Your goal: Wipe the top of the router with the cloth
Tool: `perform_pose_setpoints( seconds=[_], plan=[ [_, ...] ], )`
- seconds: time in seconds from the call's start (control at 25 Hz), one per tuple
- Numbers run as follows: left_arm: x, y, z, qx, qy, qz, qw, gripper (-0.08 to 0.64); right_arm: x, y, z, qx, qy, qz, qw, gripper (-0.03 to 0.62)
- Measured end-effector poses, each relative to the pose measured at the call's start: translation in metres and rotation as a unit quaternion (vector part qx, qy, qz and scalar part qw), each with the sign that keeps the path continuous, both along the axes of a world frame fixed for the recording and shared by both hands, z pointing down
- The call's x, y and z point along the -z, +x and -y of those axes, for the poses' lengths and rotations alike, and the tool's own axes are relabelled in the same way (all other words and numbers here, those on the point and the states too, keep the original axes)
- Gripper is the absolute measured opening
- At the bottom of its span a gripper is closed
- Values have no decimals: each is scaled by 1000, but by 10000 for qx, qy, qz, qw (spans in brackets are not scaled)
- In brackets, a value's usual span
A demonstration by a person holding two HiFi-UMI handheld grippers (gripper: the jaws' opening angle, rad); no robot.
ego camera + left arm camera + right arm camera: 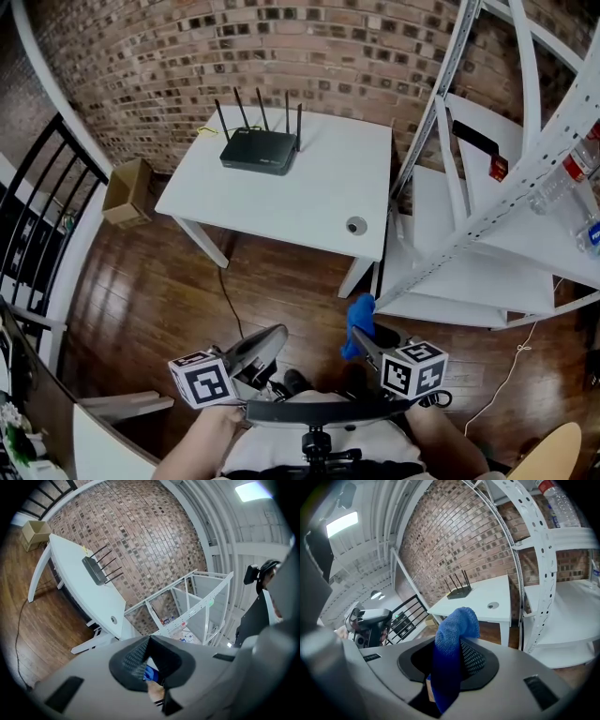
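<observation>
A black router [257, 148] with several upright antennas stands at the far side of the white table [309, 192]. Both grippers are held low near the person's body, well short of the table. My right gripper [364, 343] is shut on a blue cloth [357, 319], which bunches up out of the jaws. In the right gripper view the cloth [457, 620] fills the jaws of that gripper [454, 645], with the router [460, 591] far off. My left gripper [269, 343] is shut and holds nothing. Its view, past the gripper's tip [149, 641], shows the router [95, 570] on the distant table.
A white metal shelf rack [487, 178] stands right of the table, with plastic bottles [572, 178] on it. A cardboard box [129, 192] sits on the wood floor to the left. A black railing [37, 216] runs along the left. A round grommet [356, 225] marks the table's near corner.
</observation>
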State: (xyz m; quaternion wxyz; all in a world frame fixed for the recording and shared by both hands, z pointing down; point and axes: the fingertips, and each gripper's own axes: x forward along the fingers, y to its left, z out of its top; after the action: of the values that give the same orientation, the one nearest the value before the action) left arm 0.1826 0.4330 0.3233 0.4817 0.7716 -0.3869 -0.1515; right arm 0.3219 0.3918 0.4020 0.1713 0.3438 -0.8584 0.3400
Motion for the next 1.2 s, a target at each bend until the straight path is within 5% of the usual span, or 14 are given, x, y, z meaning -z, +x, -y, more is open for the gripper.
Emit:
perform_pose_setpoints(
  seconds=[0.44,0.88,1.2],
  plan=[
    [-2,-58,-7,61,76,-58,9999,25,8,-53,-1,-46,141,-57,9999,132],
    [-17,-55,30,217,-78,-7,9997,25,-12,-58,43,66,-6,58,10000,132],
    [-30,-50,101,485,-213,74,9986,25,-25,-62,123,334,-31,184,9993,132]
  ],
)
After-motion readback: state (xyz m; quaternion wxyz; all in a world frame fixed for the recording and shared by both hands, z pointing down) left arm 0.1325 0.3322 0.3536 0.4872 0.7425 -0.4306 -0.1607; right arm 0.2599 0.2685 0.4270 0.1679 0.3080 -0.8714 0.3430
